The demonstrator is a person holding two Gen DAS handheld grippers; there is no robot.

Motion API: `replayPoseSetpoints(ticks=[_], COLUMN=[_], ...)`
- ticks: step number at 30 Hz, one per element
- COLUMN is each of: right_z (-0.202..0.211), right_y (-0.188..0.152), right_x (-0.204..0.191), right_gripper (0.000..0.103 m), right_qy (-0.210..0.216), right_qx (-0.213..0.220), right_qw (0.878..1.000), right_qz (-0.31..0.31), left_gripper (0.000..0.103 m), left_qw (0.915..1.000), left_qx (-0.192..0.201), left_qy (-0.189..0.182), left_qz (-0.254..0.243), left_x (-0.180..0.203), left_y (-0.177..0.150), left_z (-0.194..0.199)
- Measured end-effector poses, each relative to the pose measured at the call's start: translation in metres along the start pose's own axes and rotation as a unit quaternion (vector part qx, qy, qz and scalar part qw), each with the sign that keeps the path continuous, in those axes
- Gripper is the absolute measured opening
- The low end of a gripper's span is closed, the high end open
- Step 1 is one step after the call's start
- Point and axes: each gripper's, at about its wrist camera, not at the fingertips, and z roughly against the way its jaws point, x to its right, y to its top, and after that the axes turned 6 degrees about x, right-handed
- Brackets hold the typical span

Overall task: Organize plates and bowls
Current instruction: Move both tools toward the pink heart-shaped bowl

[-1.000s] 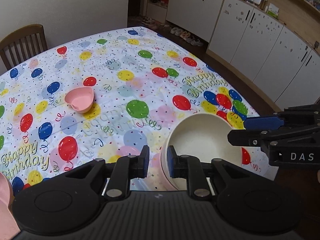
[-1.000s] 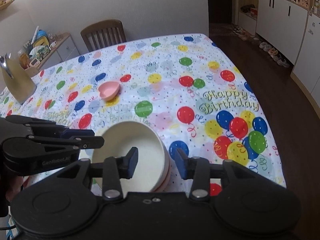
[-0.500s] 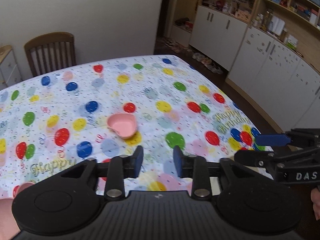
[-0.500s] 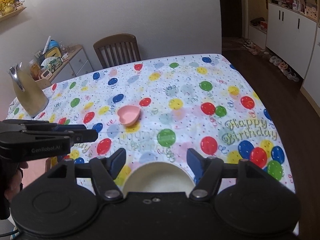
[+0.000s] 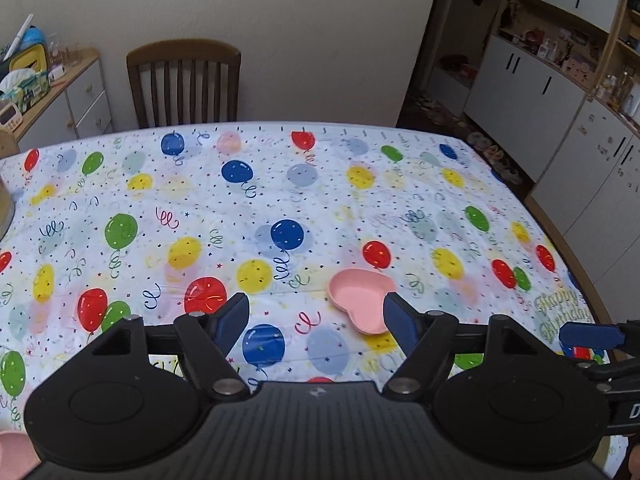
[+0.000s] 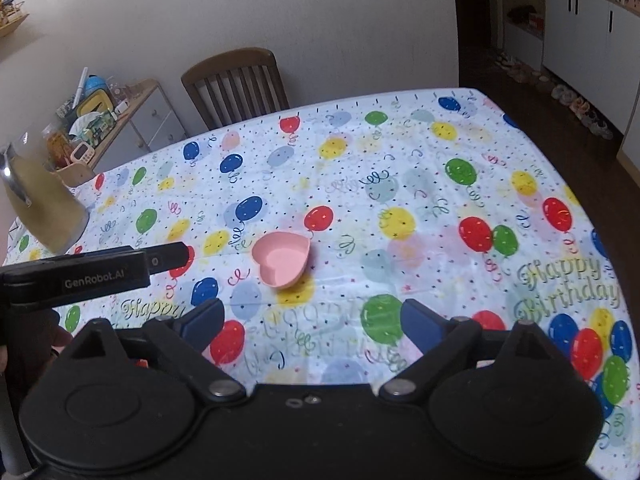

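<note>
A small pink heart-shaped bowl [image 5: 362, 305] sits alone on the balloon-print tablecloth [image 5: 280, 200]; in the right wrist view the heart bowl [image 6: 282, 259] lies ahead of the fingers. My left gripper [image 5: 316, 318] hovers above the cloth, its jaws opening, nothing between them; the bowl sits just beyond its right finger. My right gripper [image 6: 312, 322] is also opening, wide and empty, short of the bowl. The left gripper [image 6: 168, 258] reaches in from the left of the right wrist view. The right gripper's blue fingertip [image 5: 592, 336] shows at the left view's right edge. A pink edge [image 5: 12, 454] shows bottom left.
A wooden chair [image 5: 184, 82] stands at the table's far side. A tan pitcher [image 6: 40, 200] sits on the table's left. A cluttered sideboard [image 5: 44, 92] is at the left wall, white cabinets [image 5: 560, 112] and shoes on the floor to the right.
Both grippers pulled back from the cream bowl, which has dropped out of view, and opened wide. The views have tilted up toward the heart bowl and the chair.
</note>
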Motion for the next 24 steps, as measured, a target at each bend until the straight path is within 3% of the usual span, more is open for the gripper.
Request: replayPoseSetpoints(ticks=[8,24], right_z=[-0.056,-0.107], right_y=[0.011,0.013], right_x=[-0.006,-0.011], right_gripper=[0.086,0.051], right_qy=[-0.009,-0.006], right_qx=[-0.037,-0.067], right_qw=[0.999,0.998], right_qz=[-0.001,0.01], left_gripper=[0.074,0.072], left_qw=[0.9996,0.9976], left_qx=[-0.027,-0.068], left_qy=[0.008,-0.014], left_qz=[-0.006,-0.005], left_x=[-0.003,0.005], left_y=[0.007,0.002], left_z=[-0.054,-0.12])
